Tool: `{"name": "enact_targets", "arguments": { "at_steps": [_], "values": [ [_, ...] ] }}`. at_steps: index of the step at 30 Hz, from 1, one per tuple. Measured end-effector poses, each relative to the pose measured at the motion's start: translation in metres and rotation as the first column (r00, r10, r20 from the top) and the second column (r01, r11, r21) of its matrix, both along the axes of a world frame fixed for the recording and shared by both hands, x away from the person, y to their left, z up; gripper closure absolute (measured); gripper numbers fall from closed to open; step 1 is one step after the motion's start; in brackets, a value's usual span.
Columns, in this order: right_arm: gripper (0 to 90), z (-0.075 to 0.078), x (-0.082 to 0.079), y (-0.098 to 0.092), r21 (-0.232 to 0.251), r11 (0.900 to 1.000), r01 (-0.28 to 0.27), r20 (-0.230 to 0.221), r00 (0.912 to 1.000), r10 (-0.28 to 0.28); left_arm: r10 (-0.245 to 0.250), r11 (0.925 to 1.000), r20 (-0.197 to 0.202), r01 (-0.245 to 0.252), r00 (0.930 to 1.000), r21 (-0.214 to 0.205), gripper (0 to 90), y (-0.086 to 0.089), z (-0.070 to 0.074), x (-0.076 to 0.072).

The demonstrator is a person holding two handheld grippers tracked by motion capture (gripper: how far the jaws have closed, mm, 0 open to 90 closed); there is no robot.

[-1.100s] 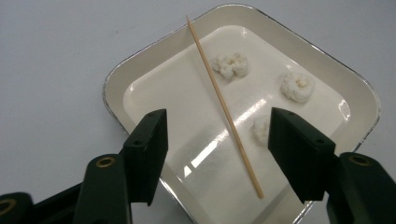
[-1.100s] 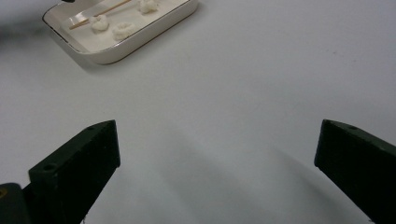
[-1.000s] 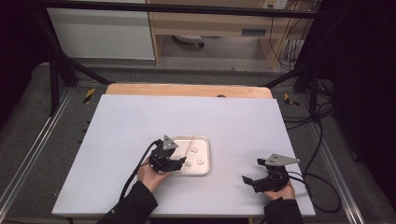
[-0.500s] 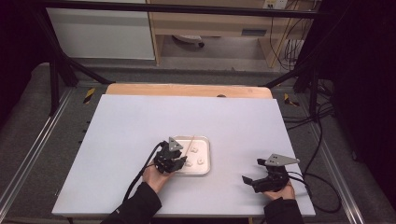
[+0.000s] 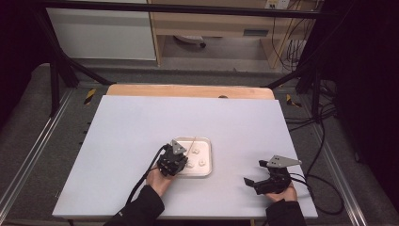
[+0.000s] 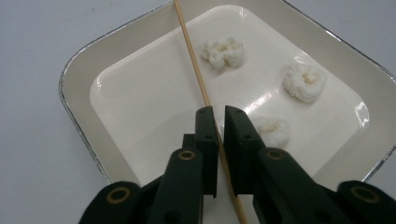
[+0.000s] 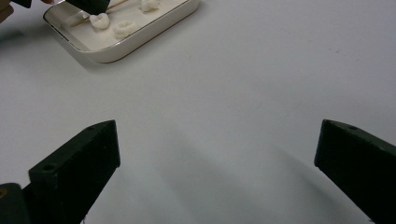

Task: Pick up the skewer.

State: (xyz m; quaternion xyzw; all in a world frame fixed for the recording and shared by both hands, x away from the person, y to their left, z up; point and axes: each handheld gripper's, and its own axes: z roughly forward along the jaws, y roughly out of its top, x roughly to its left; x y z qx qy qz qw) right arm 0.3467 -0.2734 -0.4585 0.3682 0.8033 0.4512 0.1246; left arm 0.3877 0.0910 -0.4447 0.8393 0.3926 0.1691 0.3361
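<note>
Left claw pinches the skewer over the tray; thin, brittle, grip gently. Right claw gapes wide.

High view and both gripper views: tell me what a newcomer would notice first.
First, the small white tray near the table's front edge, holding three fluffy white lumps. Next, the left gripper, its jaws closed on a thin wooden stick that runs across the tray. The right gripper sits apart on the bare table, jaws wide open.
</note>
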Motion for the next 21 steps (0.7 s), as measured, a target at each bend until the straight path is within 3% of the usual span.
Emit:
{"name": "enact_targets", "arguments": {
  "at_steps": [10, 21],
  "values": [
    [0.9, 0.000, 0.000, 0.001, 0.000, 1.0000, -0.002, -0.004, 1.0000, 0.002, 0.019, 0.9992, 0.017, -0.019, 0.9997, -0.035, 87.8, 0.003, -0.001, -0.003],
    [0.9, 0.000, 0.000, 0.000, -0.005, 1.0000, -0.003, 0.001, 1.0000, 0.003, 0.008, 0.9966, 0.047, -0.004, 0.9989, -0.082, 88.1, 0.016, 0.011, -0.008]
  ]
}}
